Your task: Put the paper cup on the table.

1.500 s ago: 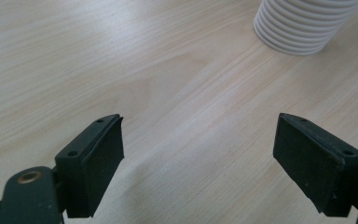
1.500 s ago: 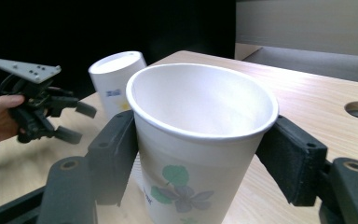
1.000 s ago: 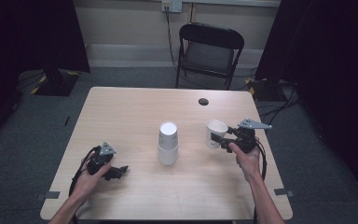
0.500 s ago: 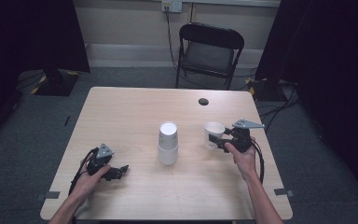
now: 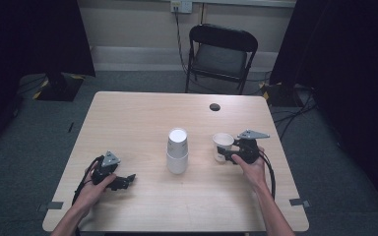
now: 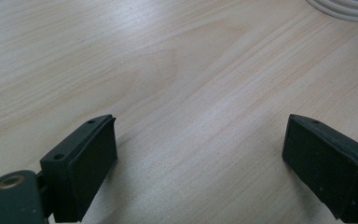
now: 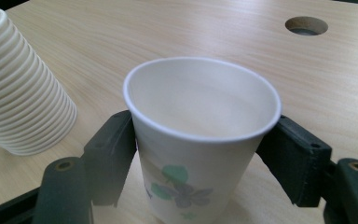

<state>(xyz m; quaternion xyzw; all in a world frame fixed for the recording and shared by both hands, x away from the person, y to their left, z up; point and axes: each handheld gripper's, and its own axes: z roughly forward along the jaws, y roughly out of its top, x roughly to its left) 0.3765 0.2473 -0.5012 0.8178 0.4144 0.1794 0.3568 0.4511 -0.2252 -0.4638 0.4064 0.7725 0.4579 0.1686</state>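
A white paper cup point(image 5: 222, 145) with a flower print point(image 7: 200, 140) stands upright on the table, to the right of a tall upside-down stack of white cups point(image 5: 177, 150) point(image 7: 18, 93). My right gripper point(image 5: 225, 155) point(image 7: 200, 135) has a jaw on each side of the cup. Its jaws have just been opening, and the pads still touch the cup wall. My left gripper point(image 5: 124, 180) point(image 6: 200, 158) rests low at the front left of the table. Its jaws have just been opening and now stand open over bare wood. The stack's rim point(image 6: 345, 7) lies far ahead of it.
The light wooden table point(image 5: 128, 123) has a round cable hole point(image 5: 215, 106) point(image 7: 306, 25) near its far edge. A black folding chair point(image 5: 221, 54) stands behind the table. Cables trail from both grippers toward the front edge.
My right hand has come down and slightly left with the paper cup, bringing it to the tabletop. The left hand has stayed put.
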